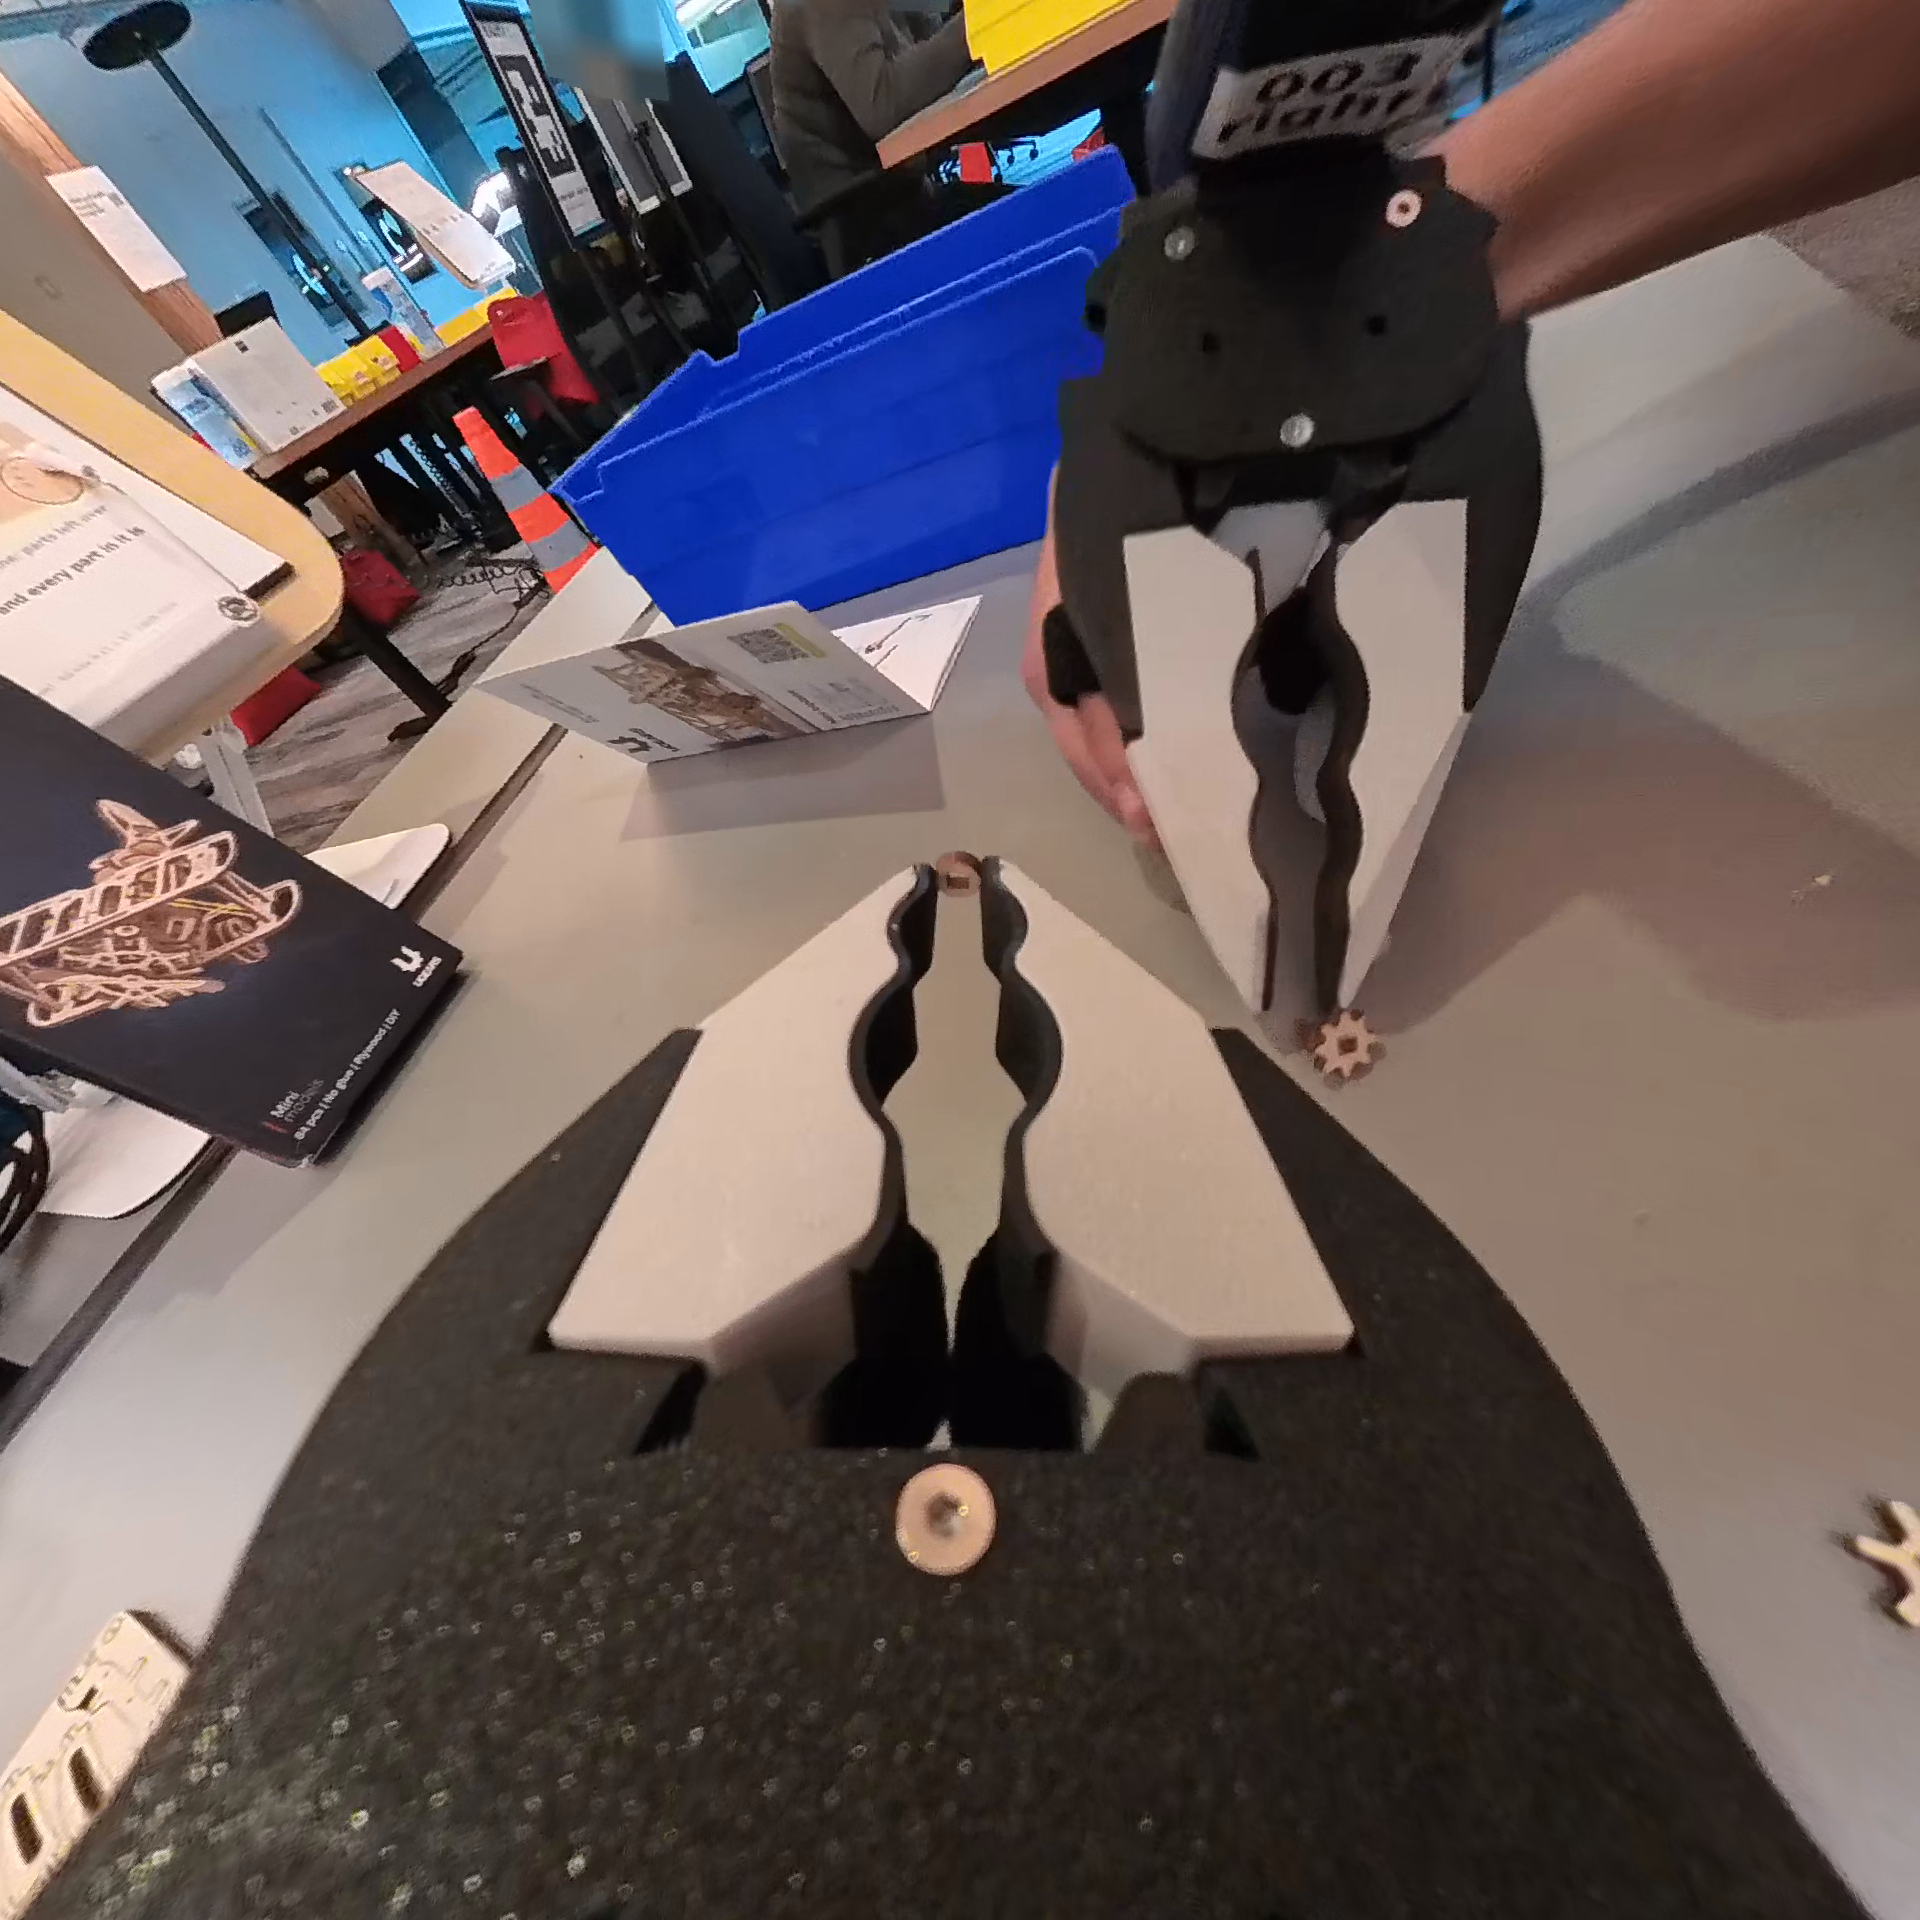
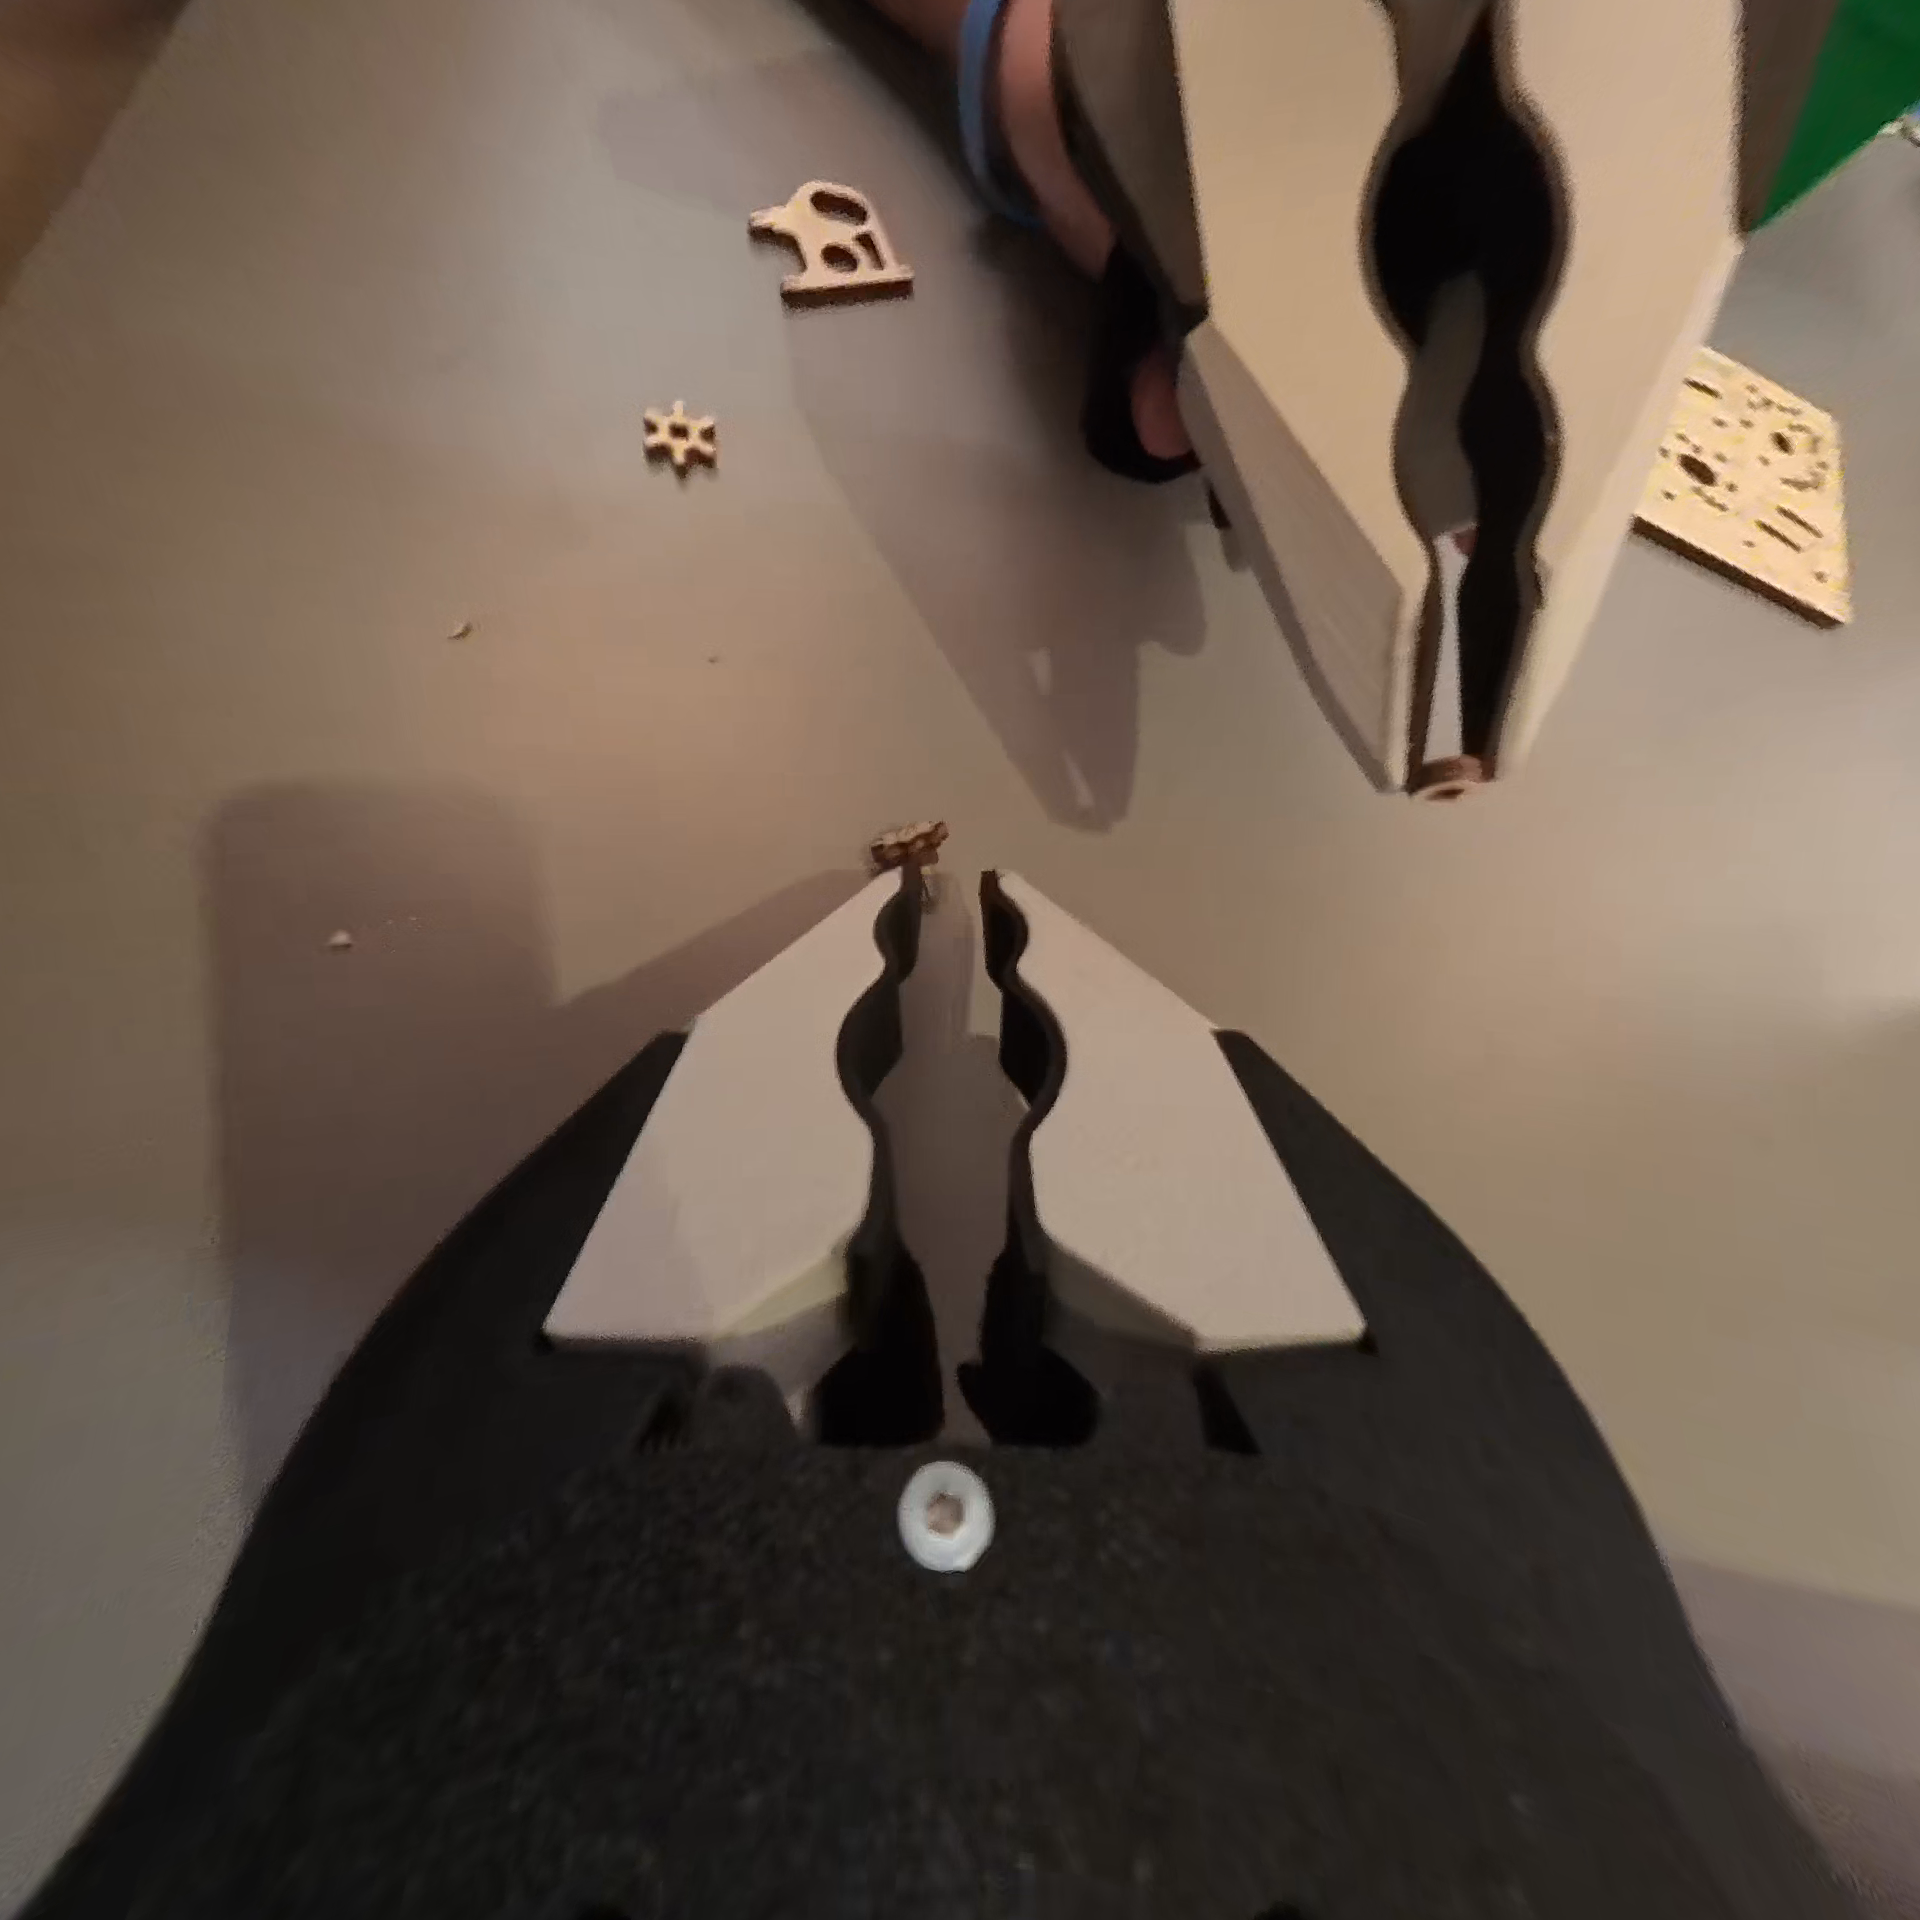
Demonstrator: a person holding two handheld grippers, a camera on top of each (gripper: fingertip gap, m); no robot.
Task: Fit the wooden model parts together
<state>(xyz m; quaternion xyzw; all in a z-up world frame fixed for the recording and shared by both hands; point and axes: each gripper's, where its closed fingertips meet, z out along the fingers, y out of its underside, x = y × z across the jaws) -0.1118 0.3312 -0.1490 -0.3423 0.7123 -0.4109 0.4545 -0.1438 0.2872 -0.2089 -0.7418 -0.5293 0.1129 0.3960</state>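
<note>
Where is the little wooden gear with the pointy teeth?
In the left wrist view the small wooden gear lies flat on the grey table, right of centre, just beyond the tips of the right claw, which is not holding it.

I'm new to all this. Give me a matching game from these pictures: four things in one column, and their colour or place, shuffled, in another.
Things:
1. small wooden disc
2. wooden gear
3. plastic bin
4. traffic cone

Colour or place:
A. blue
B. on the table, at the tips of the right claw
C. orange with grey bands
D. pinched in the left claw

Pairs: 1-D, 2-B, 3-A, 4-C.
</note>
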